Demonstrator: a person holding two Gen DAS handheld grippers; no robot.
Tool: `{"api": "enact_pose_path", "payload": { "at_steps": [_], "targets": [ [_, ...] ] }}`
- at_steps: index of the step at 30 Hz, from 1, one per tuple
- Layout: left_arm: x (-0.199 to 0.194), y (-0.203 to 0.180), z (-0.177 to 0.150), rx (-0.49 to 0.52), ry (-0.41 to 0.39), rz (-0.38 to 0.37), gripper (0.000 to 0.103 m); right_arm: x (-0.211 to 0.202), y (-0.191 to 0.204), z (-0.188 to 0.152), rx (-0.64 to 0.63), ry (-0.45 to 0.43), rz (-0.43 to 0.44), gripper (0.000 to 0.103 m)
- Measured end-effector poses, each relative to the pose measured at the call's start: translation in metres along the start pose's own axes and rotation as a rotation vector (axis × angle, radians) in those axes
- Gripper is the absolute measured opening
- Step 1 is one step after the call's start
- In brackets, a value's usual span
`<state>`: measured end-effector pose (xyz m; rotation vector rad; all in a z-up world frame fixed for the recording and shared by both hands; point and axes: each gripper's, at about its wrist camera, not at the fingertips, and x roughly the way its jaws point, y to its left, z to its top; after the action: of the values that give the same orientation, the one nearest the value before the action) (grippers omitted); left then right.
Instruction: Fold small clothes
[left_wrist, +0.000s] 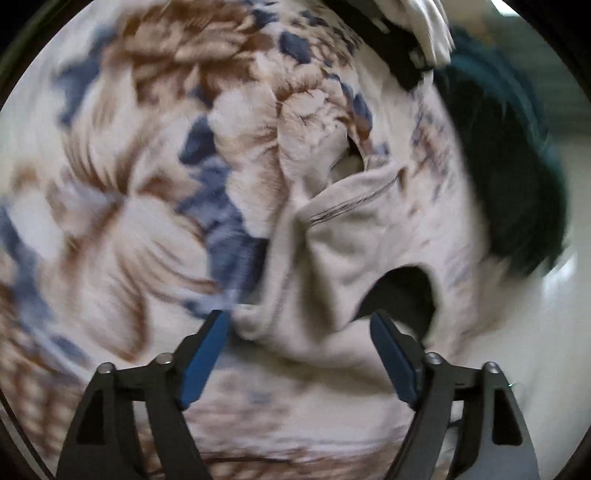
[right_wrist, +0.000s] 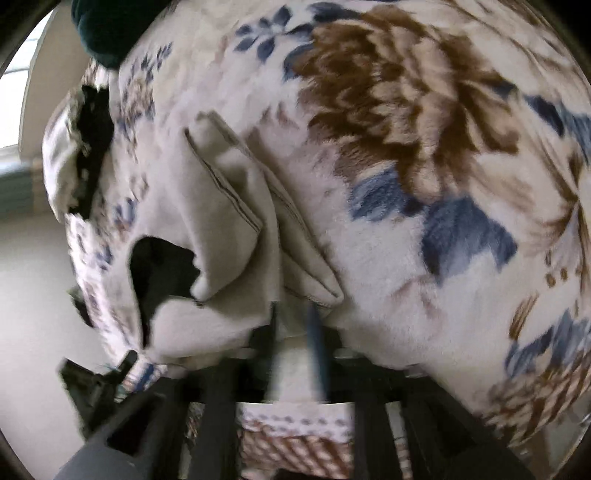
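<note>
A thick plush blanket printed with brown and blue flowers on cream (left_wrist: 122, 206) fills nearly all of both views and serves as the work surface. On it lies the small beige fleece garment with a dark stitched hem (left_wrist: 332, 251), bunched and creased rather than flat, with one layer turned over another and a dark opening showing at its edge; in the right wrist view the same piece (right_wrist: 229, 206) shows two overlapping flaps. By my judgement a first fold has been laid but not smoothed, so squaring up and further folds remain. A dark teal fuzzy cloth (left_wrist: 517, 177) lies beyond the blanket's edge, well apart from the garment, and a white cloth (left_wrist: 432, 26) hangs at the top; neither blocks the work, though the blanket's deep pile may drag the fabric. The left gripper (left_wrist: 299, 328) has its blue pads spread wide, with the garment's edge between them but not pinched. The right gripper (right_wrist: 295, 332) is blurred; its fingers seem parted, with cloth draped over them.
</note>
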<state>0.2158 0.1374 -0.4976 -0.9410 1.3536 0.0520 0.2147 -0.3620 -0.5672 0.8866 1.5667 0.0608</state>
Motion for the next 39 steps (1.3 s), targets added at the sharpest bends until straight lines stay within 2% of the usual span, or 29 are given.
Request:
{"api": "enact_pose_path", "payload": {
  "at_steps": [1, 2, 4, 5, 8, 10, 12, 16, 20, 23, 27, 30, 32, 35, 39],
  "targets": [
    [0.003, 0.006, -0.001, -0.051, 0.002, -0.04, 0.08, -0.002, -0.004, 0.0, 0.037, -0.011, 0.052, 0.087],
    [0.01, 0.014, -0.004, -0.128, 0.002, -0.09, 0.08, -0.001, -0.013, -0.002, 0.092, -0.018, 0.133, 0.092],
    [0.022, 0.025, -0.01, -0.238, -0.009, -0.149, 0.08, 0.012, -0.026, -0.004, 0.188, 0.006, 0.206, 0.094],
    [0.027, 0.028, -0.012, -0.278, -0.013, -0.17, 0.08, 0.018, -0.03, -0.005, 0.216, 0.02, 0.217, 0.094],
    [0.042, 0.033, -0.015, -0.348, -0.016, -0.187, 0.081, 0.049, -0.04, -0.011, 0.32, 0.061, 0.285, 0.094],
    [0.045, 0.032, -0.015, -0.355, -0.024, -0.188, 0.087, 0.062, -0.041, -0.013, 0.356, 0.049, 0.385, 0.097],
    [0.048, 0.026, -0.014, -0.343, -0.029, -0.179, 0.088, 0.066, -0.038, -0.012, 0.353, 0.012, 0.467, 0.097],
    [0.053, 0.016, -0.014, -0.324, -0.036, -0.137, 0.088, 0.073, -0.025, -0.012, 0.311, -0.035, 0.554, 0.101],
    [0.05, 0.01, -0.014, -0.36, -0.043, -0.043, 0.088, 0.083, -0.014, -0.007, 0.293, -0.032, 0.51, 0.103],
    [0.034, 0.005, -0.034, -0.376, -0.039, -0.035, 0.088, 0.084, -0.01, -0.006, 0.317, -0.025, 0.465, 0.102],
    [0.045, 0.014, -0.051, -0.429, -0.002, -0.162, 0.088, 0.075, -0.003, -0.016, 0.268, -0.014, 0.41, 0.102],
    [0.064, 0.012, -0.036, -0.408, -0.023, -0.221, 0.088, 0.077, -0.005, -0.02, 0.264, -0.008, 0.43, 0.102],
    [0.065, 0.007, -0.024, -0.41, -0.064, -0.264, 0.088, 0.08, -0.01, -0.017, 0.293, -0.009, 0.451, 0.102],
    [0.057, 0.002, -0.009, -0.397, -0.128, -0.273, 0.088, 0.083, -0.016, -0.011, 0.311, -0.021, 0.479, 0.102],
    [0.059, 0.003, -0.007, -0.398, -0.154, -0.241, 0.088, 0.082, -0.018, -0.011, 0.331, -0.048, 0.488, 0.103]
  ]
}}
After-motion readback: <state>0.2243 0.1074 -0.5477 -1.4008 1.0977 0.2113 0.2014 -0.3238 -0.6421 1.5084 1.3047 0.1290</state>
